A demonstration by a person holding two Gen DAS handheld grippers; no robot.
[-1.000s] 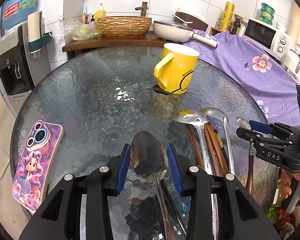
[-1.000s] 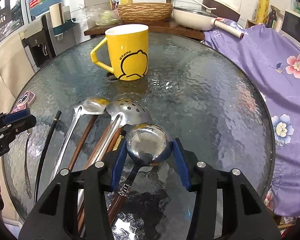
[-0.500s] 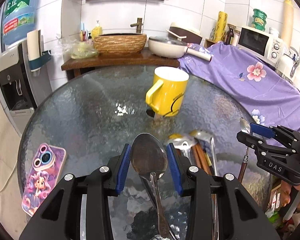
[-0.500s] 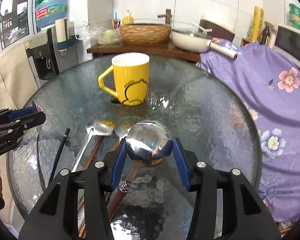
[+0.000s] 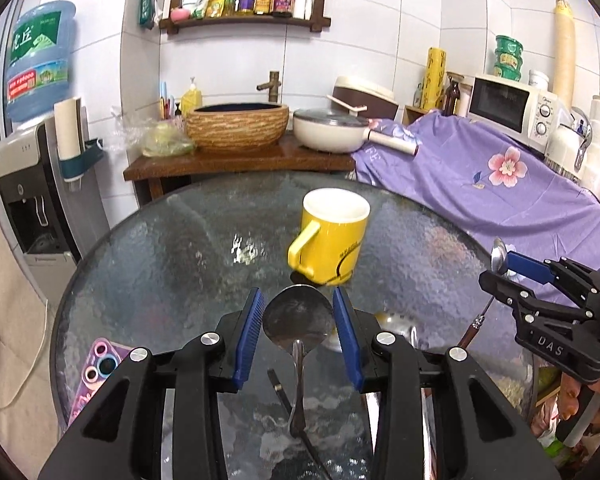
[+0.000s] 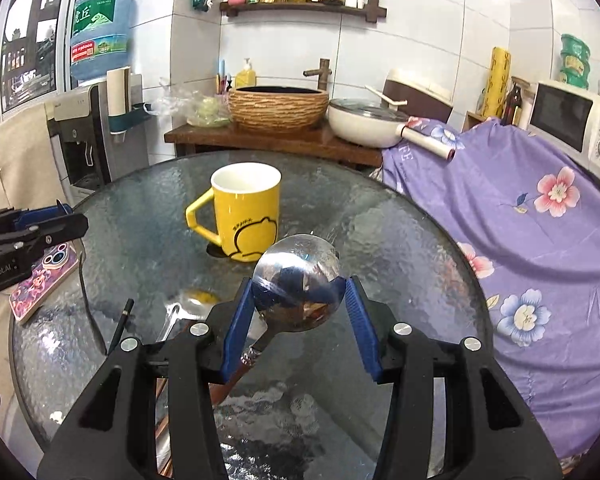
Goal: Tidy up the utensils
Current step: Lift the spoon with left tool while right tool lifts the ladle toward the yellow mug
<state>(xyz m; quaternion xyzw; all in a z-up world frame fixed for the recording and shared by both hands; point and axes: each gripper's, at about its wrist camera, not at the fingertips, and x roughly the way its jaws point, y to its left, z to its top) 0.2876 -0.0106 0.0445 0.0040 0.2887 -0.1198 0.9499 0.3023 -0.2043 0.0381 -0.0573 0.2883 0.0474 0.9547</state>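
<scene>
- Change since the earlier frames: both grippers have risen from the round textured-glass bench [image 5: 148,264], each carrying a utensil. The yellow ceramic mug with a white interior [image 5: 332,236] now sits lower and farther off in both views.
- Pink phone in a cartoon case [image 5: 96,372]: lies flat near the left edge of the bench. Not part of the task.
- Left gripper [image 5: 299,322]: its blue-padded fingers [image 5: 249,332] are closed against the bowl of a plain steel tablespoon [image 5: 299,320]. The handle hangs down toward the camera. The spoon is clear of the bench, just short of the mug in this view.
- Remaining utensils: a steel perforated ladle [image 6: 188,304], a thin black stick [image 6: 120,326] and brown wooden handles lie on the bench below the grippers, partly hidden.
- Right gripper [image 6: 300,300]: its fingers [image 6: 360,328] are closed on the bowl of a round polished steel ladle with a brown handle [image 6: 298,288], held above the bench and near the mug.
- Progress (judgement): early. The mug appears empty, though its interior is only partly visible. Two utensils are lifted; neither is in the mug.
- Remaining (judgement): place both held utensils in the mug, then collect those on the bench.
</scene>
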